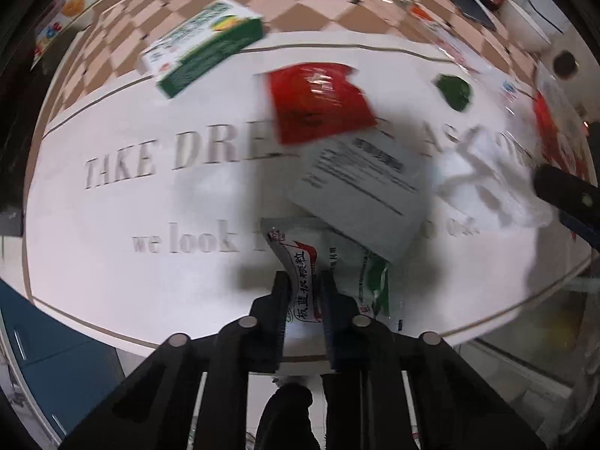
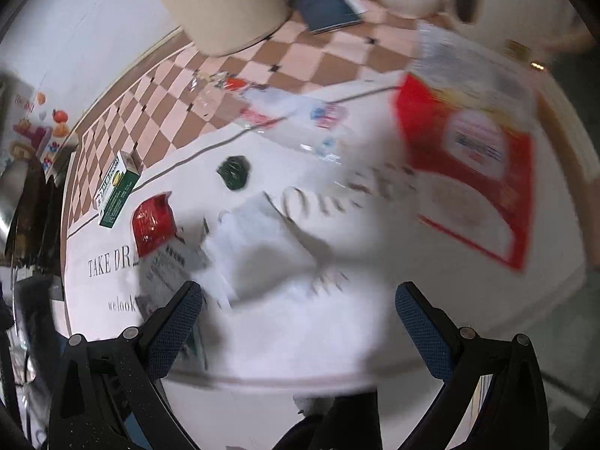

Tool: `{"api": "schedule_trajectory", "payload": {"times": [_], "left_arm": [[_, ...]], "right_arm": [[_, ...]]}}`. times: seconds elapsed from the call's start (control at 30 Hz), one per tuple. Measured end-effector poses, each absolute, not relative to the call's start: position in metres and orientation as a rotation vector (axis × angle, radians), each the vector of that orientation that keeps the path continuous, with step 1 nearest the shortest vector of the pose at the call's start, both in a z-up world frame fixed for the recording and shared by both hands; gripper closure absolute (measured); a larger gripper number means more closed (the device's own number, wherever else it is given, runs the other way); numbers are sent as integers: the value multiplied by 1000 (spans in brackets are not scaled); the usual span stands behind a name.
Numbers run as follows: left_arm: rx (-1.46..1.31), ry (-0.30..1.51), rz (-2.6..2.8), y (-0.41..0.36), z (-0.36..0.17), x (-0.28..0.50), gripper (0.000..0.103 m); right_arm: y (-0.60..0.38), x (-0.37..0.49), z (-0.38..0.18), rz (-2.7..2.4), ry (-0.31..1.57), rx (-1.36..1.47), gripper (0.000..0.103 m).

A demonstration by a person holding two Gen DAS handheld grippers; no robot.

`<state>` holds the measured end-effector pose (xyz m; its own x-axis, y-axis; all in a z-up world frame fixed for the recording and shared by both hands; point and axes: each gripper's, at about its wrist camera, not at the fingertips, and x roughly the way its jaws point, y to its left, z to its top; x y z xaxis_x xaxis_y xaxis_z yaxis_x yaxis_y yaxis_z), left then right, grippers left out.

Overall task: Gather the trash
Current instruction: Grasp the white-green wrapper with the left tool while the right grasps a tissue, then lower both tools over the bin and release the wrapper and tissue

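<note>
Pinching a sachet [image 1: 300, 285] at table edge [image 1: 123, 341], left fingers [image 1: 279, 322]; right fingers [image 2: 176, 333] spread.

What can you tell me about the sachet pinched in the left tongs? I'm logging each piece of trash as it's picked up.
The sachet is a thin, crinkled, glossy packet, white with a red-outlined banner of dark Chinese characters and green print along one side. It stands roughly upright, its lower part clamped between the two dark fingers of the left tongs, above the white mat. A grey printed leaflet overlaps its upper edge; contact is unclear.
</note>
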<state>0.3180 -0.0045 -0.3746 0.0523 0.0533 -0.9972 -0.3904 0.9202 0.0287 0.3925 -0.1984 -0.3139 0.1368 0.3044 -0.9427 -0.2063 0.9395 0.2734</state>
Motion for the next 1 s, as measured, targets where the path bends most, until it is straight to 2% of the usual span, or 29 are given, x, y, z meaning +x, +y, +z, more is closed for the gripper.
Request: {"api": "schedule_trajectory", "payload": {"times": [0.03,0.1,0.13,0.17,0.2,0.23,0.27,0.37,0.5,0.77,0.9,1.0], "left_arm": [[-269,1480,367,0,-372,315,93],[-255,1472,414,9,-366,309,94],[-245,1465,441,13,-363,305,95],[-242,1462,456,17,-360,302,95],[-244,1455,473,20,-355,297,95],[-248,1449,487,23,-352,292,95],[-244,1440,502,24,-347,287,95],[-232,1403,531,28,-331,269,96],[-219,1338,530,19,-310,245,96],[-182,1200,452,7,-255,177,96],[-190,1206,413,11,-261,140,96],[-221,1270,394,10,-290,114,96]], "right_arm": [[-189,397,-319,385,1389,74,1],[-172,400,-329,400,1391,26,16],[-160,401,-337,404,1388,-27,39],[-151,400,-343,403,1388,-72,51],[-146,396,-340,399,1331,-112,58],[-141,393,-341,412,1320,-129,80],[-139,391,-343,411,1323,-131,83],[-147,382,-339,414,1312,-73,90],[-160,360,-323,408,1276,-28,90],[-184,256,-258,430,1162,70,90],[-189,185,-240,446,1144,110,90],[-186,147,-256,449,1191,130,90]]}}
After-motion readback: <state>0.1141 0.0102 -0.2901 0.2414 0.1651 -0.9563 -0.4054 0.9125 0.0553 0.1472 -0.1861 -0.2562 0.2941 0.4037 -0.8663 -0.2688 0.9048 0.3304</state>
